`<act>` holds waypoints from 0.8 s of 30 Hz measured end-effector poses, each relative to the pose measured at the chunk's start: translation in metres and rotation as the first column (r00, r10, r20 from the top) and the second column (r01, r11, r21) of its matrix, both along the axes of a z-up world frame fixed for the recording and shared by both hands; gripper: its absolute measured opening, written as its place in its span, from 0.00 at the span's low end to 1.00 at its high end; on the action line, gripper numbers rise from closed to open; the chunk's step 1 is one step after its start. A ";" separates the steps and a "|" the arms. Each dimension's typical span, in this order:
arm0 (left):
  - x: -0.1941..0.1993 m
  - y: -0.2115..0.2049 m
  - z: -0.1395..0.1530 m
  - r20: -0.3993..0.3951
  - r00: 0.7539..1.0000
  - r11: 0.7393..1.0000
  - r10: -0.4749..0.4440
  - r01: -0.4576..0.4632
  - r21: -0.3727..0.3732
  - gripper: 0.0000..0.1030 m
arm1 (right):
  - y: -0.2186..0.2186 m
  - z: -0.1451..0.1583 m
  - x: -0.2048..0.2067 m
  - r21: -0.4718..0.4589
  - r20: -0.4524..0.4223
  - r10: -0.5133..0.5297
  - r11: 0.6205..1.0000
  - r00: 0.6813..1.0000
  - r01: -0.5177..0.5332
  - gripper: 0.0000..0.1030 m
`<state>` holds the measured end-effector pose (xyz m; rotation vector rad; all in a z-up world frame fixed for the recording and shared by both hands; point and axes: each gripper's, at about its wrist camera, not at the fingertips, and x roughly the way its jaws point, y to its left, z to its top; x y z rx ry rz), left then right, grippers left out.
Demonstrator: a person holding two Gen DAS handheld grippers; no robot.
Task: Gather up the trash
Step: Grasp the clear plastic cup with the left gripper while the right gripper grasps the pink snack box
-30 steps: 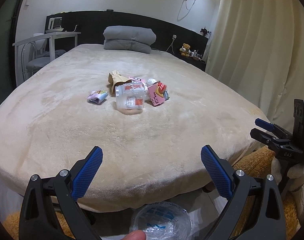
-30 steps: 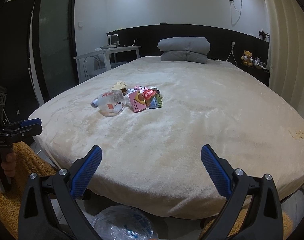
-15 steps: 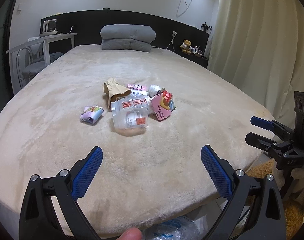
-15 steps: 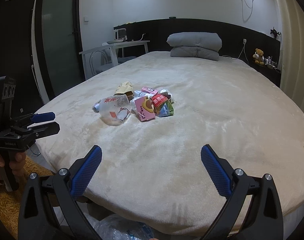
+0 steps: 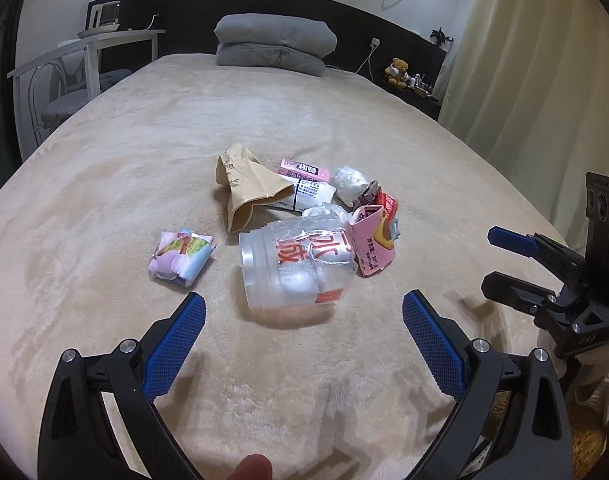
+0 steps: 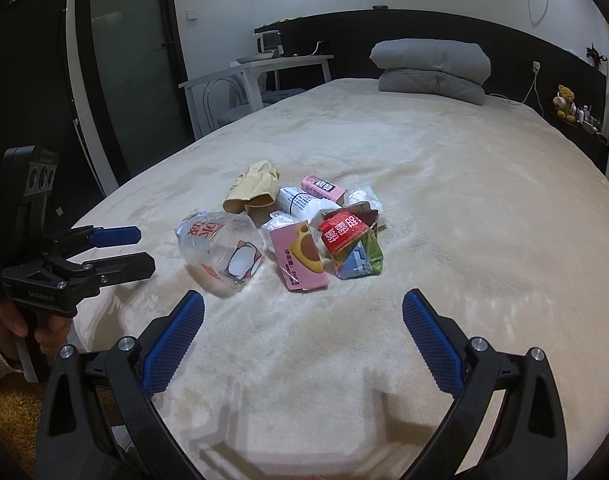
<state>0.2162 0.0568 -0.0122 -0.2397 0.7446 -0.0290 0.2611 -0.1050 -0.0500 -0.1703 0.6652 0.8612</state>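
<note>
1. The left gripper (image 5: 304, 312) is hovering low over the near part of the bed (image 5: 104, 184), its two blue ribbed pads spread wide apart and holding nothing.
2. The right gripper (image 6: 303, 312) is hanging just over the bed's near edge, its fingers likewise standing far apart and empty.
3. Just beyond the left gripper, one crumpled clear plastic cup (image 5: 294, 266) with red lettering is lying on its side on the plush beige blanket.
4. Left of the cup, one small pastel tissue pack (image 5: 181, 259) is sitting apart from the heap.
5. Right of the cup, one flat pink carton (image 6: 300, 261) is lying beside one glossy red-and-green wrapper (image 6: 354, 246).
6. Farther on, one tan paper bag (image 5: 244, 186), one white cylindrical wrapper (image 6: 300, 202), one small pink box (image 6: 323, 188) and one wad of white tissue (image 5: 349, 180) are touching in a cluster.
7. At the far end, two folded grey pillows (image 5: 274, 44) are resting stacked against the dark headboard (image 5: 184, 12).
</note>
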 end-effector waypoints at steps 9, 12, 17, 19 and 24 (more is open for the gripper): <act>0.038 0.015 -0.017 -0.070 0.998 0.998 -0.001 -0.004 -0.070 0.94 | 0.042 -0.024 0.032 -0.056 -0.033 0.105 0.993 0.994 -0.107 0.86; 0.044 0.021 -0.022 -0.084 0.996 0.994 -0.007 -0.002 -0.113 0.93 | 0.053 -0.032 0.042 -0.072 -0.054 0.125 0.989 0.991 -0.129 0.75; 0.055 0.025 -0.027 -0.096 0.995 0.989 -0.015 0.000 -0.149 0.92 | 0.065 -0.043 0.055 -0.092 -0.079 0.139 0.985 0.987 -0.146 0.70; 0.059 0.026 -0.029 -0.104 0.994 0.989 -0.015 -0.001 -0.149 0.92 | 0.069 -0.047 0.058 -0.104 -0.078 0.141 0.983 0.987 -0.149 0.66; 0.064 0.024 -0.030 -0.099 0.994 0.985 -0.040 0.023 -0.169 0.79 | 0.078 -0.053 0.062 -0.129 -0.074 0.145 0.980 0.987 -0.153 0.41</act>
